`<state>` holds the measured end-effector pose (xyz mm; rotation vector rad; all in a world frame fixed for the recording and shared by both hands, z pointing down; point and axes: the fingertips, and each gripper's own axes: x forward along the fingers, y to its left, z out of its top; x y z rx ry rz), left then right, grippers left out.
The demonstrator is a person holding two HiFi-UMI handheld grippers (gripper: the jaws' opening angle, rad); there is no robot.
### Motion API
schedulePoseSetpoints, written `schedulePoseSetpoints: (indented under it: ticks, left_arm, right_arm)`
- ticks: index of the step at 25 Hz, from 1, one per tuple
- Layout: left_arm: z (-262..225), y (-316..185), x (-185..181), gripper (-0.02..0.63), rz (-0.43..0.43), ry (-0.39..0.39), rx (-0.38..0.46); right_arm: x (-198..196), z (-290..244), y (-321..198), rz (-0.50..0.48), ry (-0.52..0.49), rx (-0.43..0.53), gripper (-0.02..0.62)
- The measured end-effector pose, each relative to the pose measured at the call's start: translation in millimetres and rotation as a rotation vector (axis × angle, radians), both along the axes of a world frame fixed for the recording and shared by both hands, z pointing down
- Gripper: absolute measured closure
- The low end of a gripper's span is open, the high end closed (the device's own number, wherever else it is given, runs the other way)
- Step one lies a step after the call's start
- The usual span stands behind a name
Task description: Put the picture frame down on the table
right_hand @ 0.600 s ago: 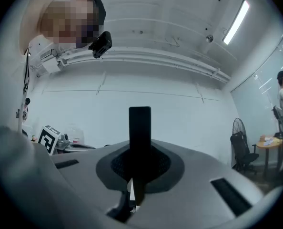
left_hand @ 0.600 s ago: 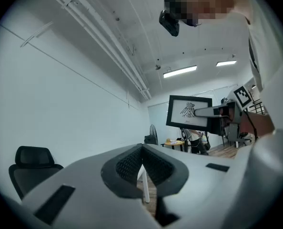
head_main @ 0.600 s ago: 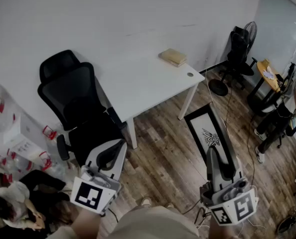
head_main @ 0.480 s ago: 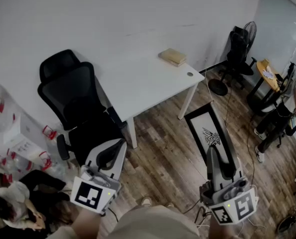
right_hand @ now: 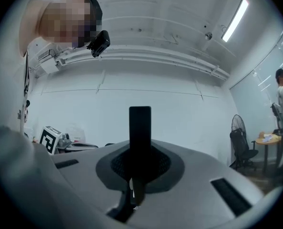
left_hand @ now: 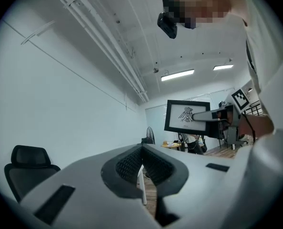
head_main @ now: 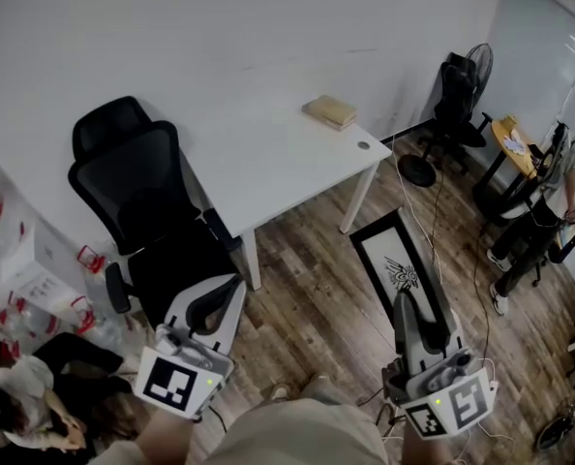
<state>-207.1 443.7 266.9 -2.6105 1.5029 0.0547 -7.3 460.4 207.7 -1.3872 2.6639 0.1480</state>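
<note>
Right gripper (head_main: 409, 303) (right_hand: 140, 163) held out ahead, about level with a slight upward tip, pointing toward the white table (head_main: 287, 158). Jaws clamped on the near edge of the picture frame (head_main: 401, 269) (right_hand: 140, 128); in the right gripper view the frame shows edge-on as a dark upright bar between the pads. Left gripper (head_main: 233, 284) (left_hand: 142, 149) also level, pointing at the table's near side; tips together, nothing between them. Frame is black-bordered with a bird drawing. It juts forward from the right gripper's tips, and its face is turned toward the left gripper, as the left gripper view (left_hand: 186, 116) shows. It hangs in the air over the wood floor (head_main: 317, 298), off the table's right front corner, just beside the front leg on that side, not touching the tabletop. Black office chair (head_main: 137, 201) stands at the table's left end. Versus half a second back: grip unchanged, left gripper unchanged, and the frame is in about the same place relative to the table. The whole head view has slid slightly leftward.
</note>
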Motion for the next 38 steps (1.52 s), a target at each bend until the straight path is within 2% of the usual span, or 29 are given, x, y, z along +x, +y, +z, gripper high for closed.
schedulePoseSetpoints:
  ticks: [8,16,26,38]
  left_arm:
    - [4,-23,16,0.584,0.011,-0.025,-0.024]
    - [9,-75,35,0.584,-0.005,-0.047,-0.043]
    - [15,-182,77,0.584,-0.032,-0.065,-0.078]
    - [15,-320,147,0.584,-0.087,-0.106,-0.103]
  right_arm:
    - [18,6,-21,0.012,-0.012,-0.024,0.565]
    - [38,17,-77,-0.005,-0.028,-0.056,0.565]
    - [79,28,-196,-0.047,-0.061,-0.106,0.565]
    - [149,41,-345,-0.122,-0.148,-0.188,0.565]
